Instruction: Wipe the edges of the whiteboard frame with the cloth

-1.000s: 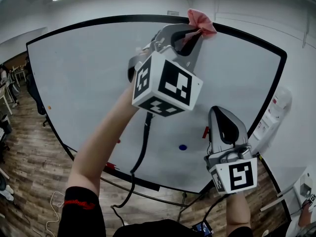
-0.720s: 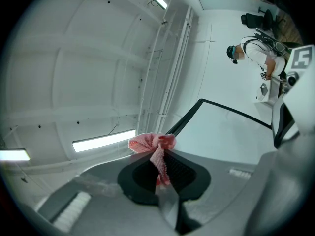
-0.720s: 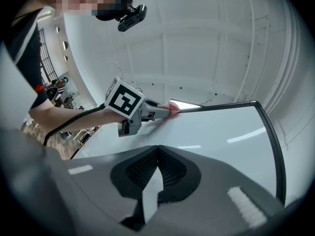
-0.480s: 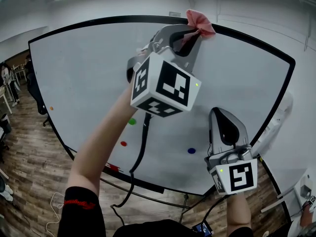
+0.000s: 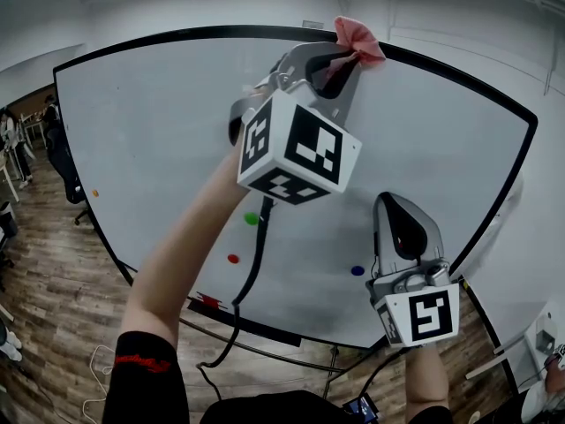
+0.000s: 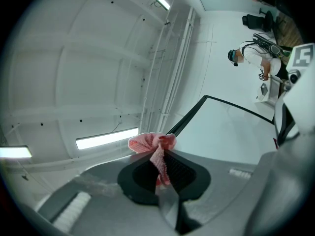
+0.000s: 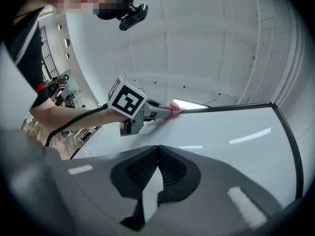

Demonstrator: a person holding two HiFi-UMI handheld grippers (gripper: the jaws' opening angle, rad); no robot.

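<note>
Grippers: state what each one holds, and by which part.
The left gripper pinches the pink cloth by one end; the bunched rest sticks out past the tips. The right gripper is shut on nothing.

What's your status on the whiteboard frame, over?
Left claw shut on small pink cloth, cloth at the whiteboard's black top frame edge. Right claw shut, empty, held low right of the board. Nothing seen blocking the top edge.

The cloth point(image 5: 359, 39) sits on the whiteboard frame's point(image 5: 177, 35) top edge, in the left tool point(image 5: 346, 57). The right tool point(image 5: 395, 203) is lower, to the right.
</note>
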